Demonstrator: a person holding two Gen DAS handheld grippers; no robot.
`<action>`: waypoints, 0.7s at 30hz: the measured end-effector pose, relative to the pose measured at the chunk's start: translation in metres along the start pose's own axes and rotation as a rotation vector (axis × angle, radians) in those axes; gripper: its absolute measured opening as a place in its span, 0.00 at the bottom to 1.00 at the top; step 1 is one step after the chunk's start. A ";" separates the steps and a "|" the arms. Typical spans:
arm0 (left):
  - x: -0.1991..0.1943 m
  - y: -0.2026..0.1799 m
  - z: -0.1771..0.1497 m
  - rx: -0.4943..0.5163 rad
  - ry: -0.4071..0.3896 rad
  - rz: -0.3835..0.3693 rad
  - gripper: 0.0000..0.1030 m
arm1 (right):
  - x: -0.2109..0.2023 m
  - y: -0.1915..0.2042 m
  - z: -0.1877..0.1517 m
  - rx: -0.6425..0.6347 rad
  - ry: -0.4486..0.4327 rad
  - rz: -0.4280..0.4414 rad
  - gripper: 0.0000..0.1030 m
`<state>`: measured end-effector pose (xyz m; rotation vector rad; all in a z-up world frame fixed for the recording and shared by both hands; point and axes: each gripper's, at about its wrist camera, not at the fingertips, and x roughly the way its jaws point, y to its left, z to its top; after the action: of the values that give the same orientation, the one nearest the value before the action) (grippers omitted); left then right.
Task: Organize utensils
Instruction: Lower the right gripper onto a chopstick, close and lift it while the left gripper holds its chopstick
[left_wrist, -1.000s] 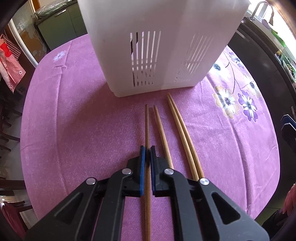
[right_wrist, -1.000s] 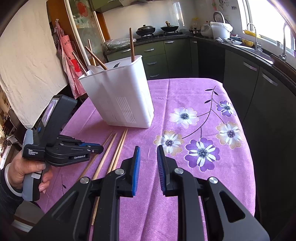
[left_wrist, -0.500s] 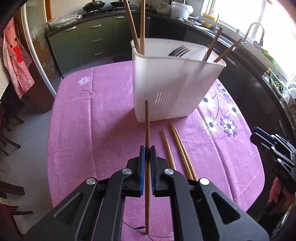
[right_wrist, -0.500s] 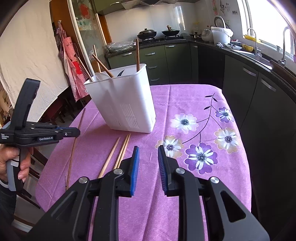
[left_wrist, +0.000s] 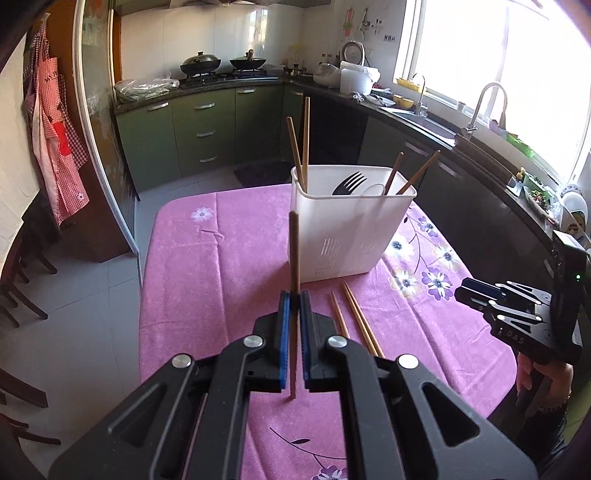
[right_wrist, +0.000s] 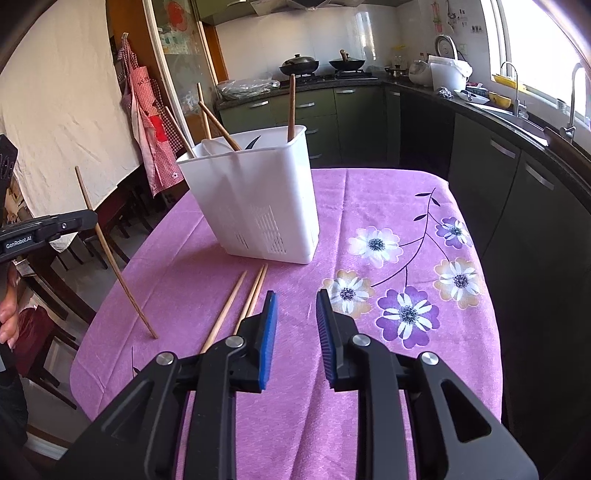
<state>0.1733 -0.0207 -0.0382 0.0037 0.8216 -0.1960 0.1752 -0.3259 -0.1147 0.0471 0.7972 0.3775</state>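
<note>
Left gripper (left_wrist: 294, 306), centre frame: clamped mid-shaft on thin, stiff, light wooden chopstick (left_wrist: 294, 254) | right gripper (right_wrist: 293, 317): jaws opening, empty | white slotted plastic utensil holder (left_wrist: 351, 229): likely destination.

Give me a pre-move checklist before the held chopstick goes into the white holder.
1. Left claw shut on chopstick: ok.
2. Chopstick lifted off the tablecloth: ok in the right wrist view, its low end hanging near the cloth edge.
3. White holder upright, mouth open: ok.
4. Free slot among the fork and standing chopsticks: cannot tell.
5. Right claw empty, opening, away from the holder: ok.
6. Three loose chopsticks left on the cloth: not ok.
</note>
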 end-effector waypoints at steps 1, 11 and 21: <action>-0.003 -0.001 -0.002 0.009 -0.006 0.007 0.05 | 0.004 0.001 0.000 -0.004 0.012 0.006 0.26; -0.014 -0.010 -0.012 0.061 -0.024 -0.002 0.05 | 0.088 0.012 0.009 -0.010 0.201 0.015 0.28; -0.017 -0.012 -0.015 0.080 -0.024 0.000 0.05 | 0.140 0.023 0.010 0.007 0.302 0.059 0.23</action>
<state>0.1489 -0.0284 -0.0353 0.0763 0.7899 -0.2281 0.2635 -0.2552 -0.2000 0.0208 1.0973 0.4436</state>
